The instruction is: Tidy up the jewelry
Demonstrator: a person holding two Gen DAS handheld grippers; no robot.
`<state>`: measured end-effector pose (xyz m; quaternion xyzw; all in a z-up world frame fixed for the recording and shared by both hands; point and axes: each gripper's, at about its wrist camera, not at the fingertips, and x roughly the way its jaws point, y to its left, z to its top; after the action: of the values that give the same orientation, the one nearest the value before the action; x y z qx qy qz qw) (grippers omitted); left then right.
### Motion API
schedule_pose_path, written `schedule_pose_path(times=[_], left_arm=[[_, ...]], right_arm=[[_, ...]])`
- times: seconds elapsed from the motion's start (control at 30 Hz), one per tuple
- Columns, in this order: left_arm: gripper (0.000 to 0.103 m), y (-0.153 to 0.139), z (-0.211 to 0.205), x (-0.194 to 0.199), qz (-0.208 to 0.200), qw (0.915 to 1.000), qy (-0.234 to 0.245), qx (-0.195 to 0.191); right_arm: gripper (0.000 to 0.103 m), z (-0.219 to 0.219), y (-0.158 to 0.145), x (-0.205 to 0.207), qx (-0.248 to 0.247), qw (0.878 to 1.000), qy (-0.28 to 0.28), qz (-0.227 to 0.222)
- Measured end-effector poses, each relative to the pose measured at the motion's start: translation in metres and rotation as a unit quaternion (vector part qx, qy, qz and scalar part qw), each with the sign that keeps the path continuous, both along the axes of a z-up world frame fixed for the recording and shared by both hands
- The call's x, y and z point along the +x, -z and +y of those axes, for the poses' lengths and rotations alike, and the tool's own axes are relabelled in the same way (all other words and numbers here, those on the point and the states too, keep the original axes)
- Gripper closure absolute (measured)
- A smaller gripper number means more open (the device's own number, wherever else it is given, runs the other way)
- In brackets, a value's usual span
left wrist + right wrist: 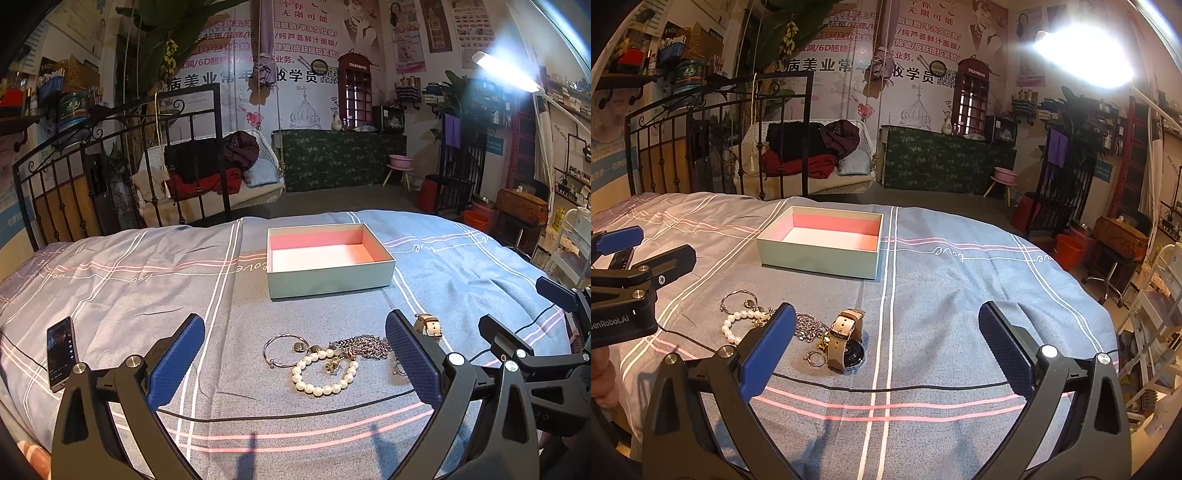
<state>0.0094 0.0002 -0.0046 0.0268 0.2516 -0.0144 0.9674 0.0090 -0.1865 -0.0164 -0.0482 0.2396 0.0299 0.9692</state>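
Observation:
An open pale green box [328, 280] with a pink inside sits empty on the bed; it also shows in the right wrist view [816, 264]. In front of it lies a pile of jewelry: a silver bangle [282, 349], a pearl bracelet [325, 386], a silver chain [364, 345], and a beige-strap watch [846, 338]. My left gripper [295, 362] is open above the jewelry, holding nothing. My right gripper [886, 347] is open and empty, just right of the watch. The left gripper also shows in the right wrist view [646, 251], at the left edge.
The bed has a grey-blue striped cover [960, 295]. A phone [62, 352] lies on the left of the bed. A black cable [905, 387] runs across the cover near me. A black iron bed frame [110, 166] stands at the far left.

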Motion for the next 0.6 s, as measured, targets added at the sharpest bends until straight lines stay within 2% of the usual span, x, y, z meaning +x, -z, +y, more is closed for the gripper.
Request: schedule_pose_path(times=[0.23,0.33,0.43,0.6], left_arm=[[0.006,0.0016,-0.0002,-0.0021,-0.013,0.9999,-0.004,0.002],[0.006,0.0031,0.0005,-0.0038,-0.024,0.9994,-0.021,0.011],[0.006,0.0070,0.0015,0.0000,-0.010,0.9997,-0.020,0.004],[0.006,0.0094,0.0022,0.0024,-0.007,0.9998,-0.020,-0.002]], right_arm=[[0.006,0.0009,-0.0006,-0.0003,-0.005,1.000,0.001,-0.002],[0.006,-0.0004,-0.0022,-0.0011,-0.006,1.000,0.002,-0.002],[0.006,-0.0019,-0.0031,-0.0007,-0.008,1.000,0.002,0.000],[0.006,-0.0023,-0.0045,-0.0009,-0.009,1.000,0.003,-0.002]])
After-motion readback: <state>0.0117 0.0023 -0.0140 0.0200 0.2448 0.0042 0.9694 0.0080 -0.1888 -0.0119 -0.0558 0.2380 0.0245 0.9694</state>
